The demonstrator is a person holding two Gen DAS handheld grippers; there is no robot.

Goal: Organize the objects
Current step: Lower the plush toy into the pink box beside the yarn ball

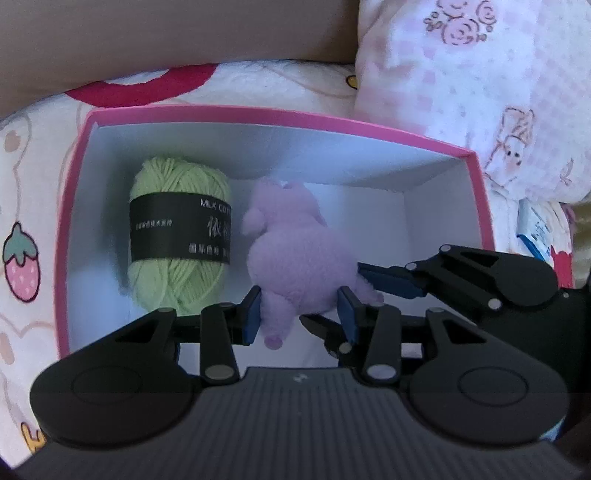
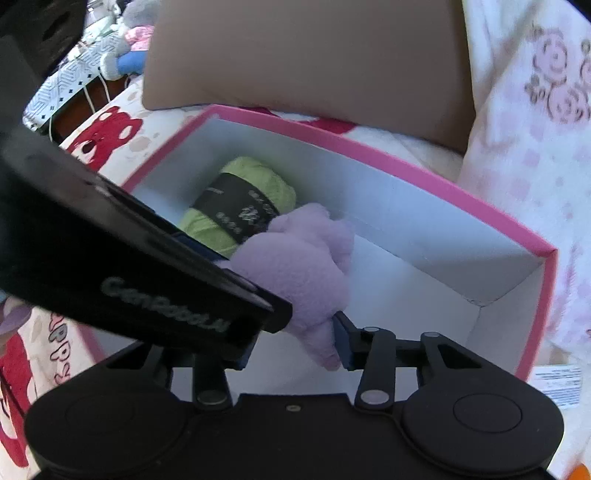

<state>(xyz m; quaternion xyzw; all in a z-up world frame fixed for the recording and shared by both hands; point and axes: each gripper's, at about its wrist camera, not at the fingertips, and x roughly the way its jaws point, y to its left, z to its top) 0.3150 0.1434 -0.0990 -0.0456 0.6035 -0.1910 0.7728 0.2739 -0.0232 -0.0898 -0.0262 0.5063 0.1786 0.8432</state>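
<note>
A pink-rimmed box (image 1: 258,110) with a white inside lies on a bed. Inside on the left is a ball of green yarn (image 1: 177,177) with a black label. Beside it is a purple plush toy (image 1: 299,251). My left gripper (image 1: 300,314) is shut on the toy's lower end, blue pads pressing both sides. My right gripper (image 1: 364,295) comes in from the right and clamps a limb of the toy. In the right wrist view the toy (image 2: 295,266) sits in the right gripper (image 2: 291,349); the left gripper's black housing (image 2: 147,280) hides one pad. The yarn (image 2: 258,173) lies behind, in the box (image 2: 369,147).
The box rests on a cream bedsheet (image 1: 22,266) printed with strawberries and red bears. A pink floral pillow (image 1: 480,92) rises at the right, a brown panel (image 1: 184,29) behind. A small blue-white packet (image 1: 535,232) lies right of the box.
</note>
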